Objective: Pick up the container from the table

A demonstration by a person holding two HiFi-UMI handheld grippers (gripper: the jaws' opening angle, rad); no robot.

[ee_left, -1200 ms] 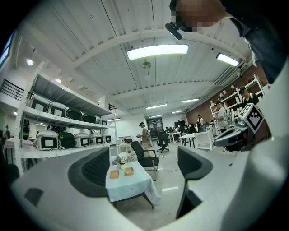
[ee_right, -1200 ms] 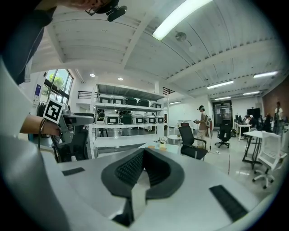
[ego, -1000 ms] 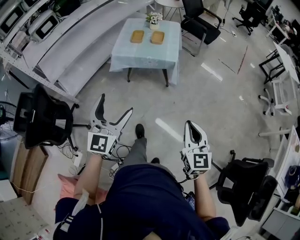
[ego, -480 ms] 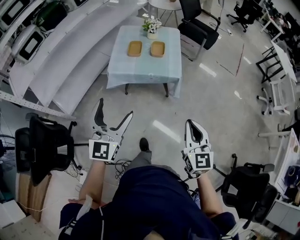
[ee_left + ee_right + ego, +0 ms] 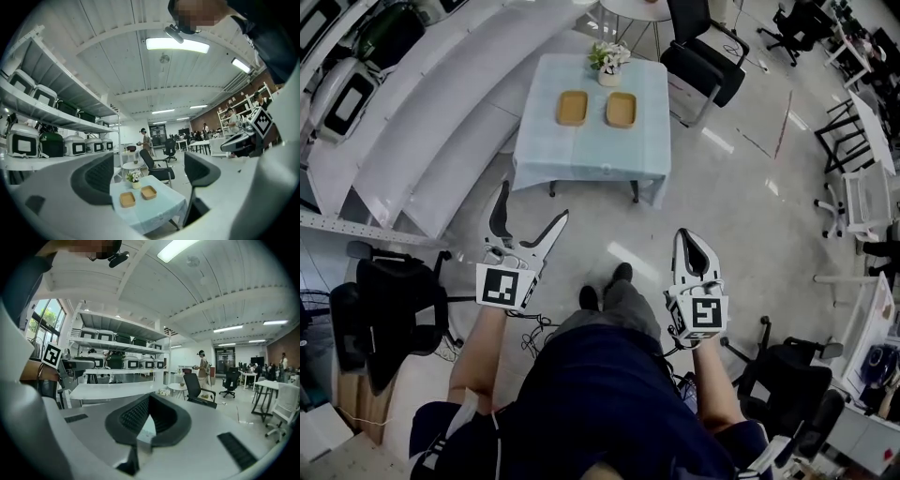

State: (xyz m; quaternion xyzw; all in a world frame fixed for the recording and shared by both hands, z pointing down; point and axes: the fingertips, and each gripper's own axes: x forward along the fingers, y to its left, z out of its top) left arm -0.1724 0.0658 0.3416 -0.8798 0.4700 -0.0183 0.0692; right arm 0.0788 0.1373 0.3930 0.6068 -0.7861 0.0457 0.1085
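Note:
Two shallow tan containers, one (image 5: 573, 108) on the left and one (image 5: 621, 110) on the right, lie side by side on a table with a light-blue cloth (image 5: 591, 155). A small pot of flowers (image 5: 609, 61) stands behind them. The left gripper view shows the same pair, the left container (image 5: 127, 199) and the right container (image 5: 148, 192), framed between my jaws, still far off. My left gripper (image 5: 532, 204) is held open over the floor, well short of the table, with nothing in it. My right gripper (image 5: 689, 241) is shut and empty at the same distance; its closed jaws (image 5: 147, 427) block most of its own view.
A black office chair (image 5: 703, 52) stands at the table's far right. Another black chair (image 5: 389, 295) is at my left and a third (image 5: 792, 380) at my lower right. White shelving (image 5: 403, 122) runs along the left. A person (image 5: 204, 365) stands far off.
I have walked forward: the table and its containers have drawn closer and slid lower in the head view. Both grippers keep their poses, left open, right shut.

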